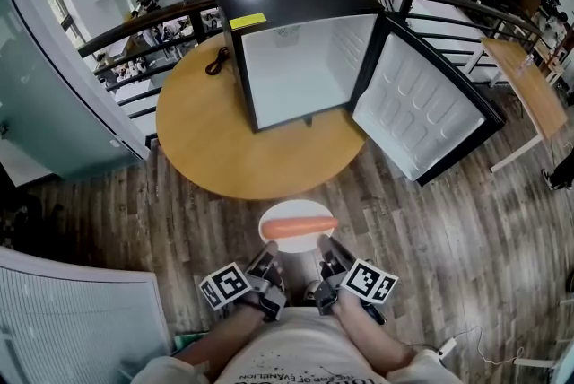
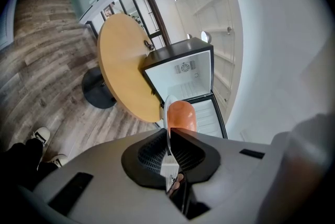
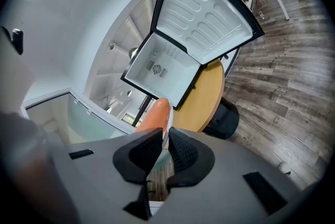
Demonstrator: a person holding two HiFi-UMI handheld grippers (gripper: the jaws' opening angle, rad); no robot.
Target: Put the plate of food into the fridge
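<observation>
- Now our left gripper (image 1: 269,264) and right gripper (image 1: 326,258) both clench the white plate (image 1: 289,210) with a carrot (image 1: 300,227).
- At 12 o'clock stands the open mini fridge (image 1: 300,68).

We list one round wooden counter (image 1: 204,144) on a plank floor (image 1: 430,239); on it, a black fridge (image 1: 300,50), door open, and a coiled black cable (image 1: 218,61).
</observation>
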